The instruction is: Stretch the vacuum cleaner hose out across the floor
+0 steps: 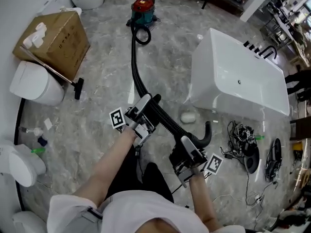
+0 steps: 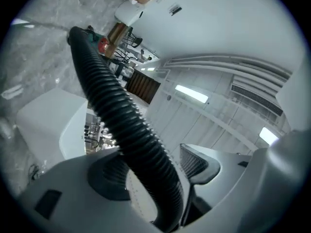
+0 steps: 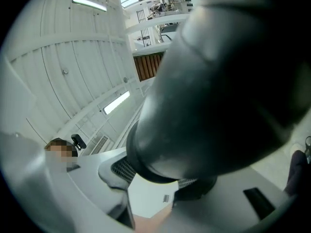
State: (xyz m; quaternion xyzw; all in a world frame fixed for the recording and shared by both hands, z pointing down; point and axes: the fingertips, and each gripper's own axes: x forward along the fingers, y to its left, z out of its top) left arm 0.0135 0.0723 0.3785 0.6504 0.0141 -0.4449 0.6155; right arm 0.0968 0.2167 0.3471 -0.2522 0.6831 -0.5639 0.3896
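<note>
Right, my right gripper (image 3: 160,178) is clamped on the smooth rigid end (image 1: 206,136) of the hose (image 1: 137,67), with a pad tight against each side. That makes this hand the anchor I pull with. My left gripper (image 2: 155,174) is spread: the ribbed part of the hose runs between its jaws and lies on one pad, while the other pad stands just clear. I judge that this loose cradle lets the hose slide through and lifts it off the floor (image 1: 107,81).

Beyond the grippers, the hose runs in a long gentle curve over the marble, alongside the white bathtub (image 1: 238,76). It ends in one small loop just beside the vacuum cleaner (image 1: 143,9), well away from me. The stretch looks mostly done, and that loop is the only slack I can see.
</note>
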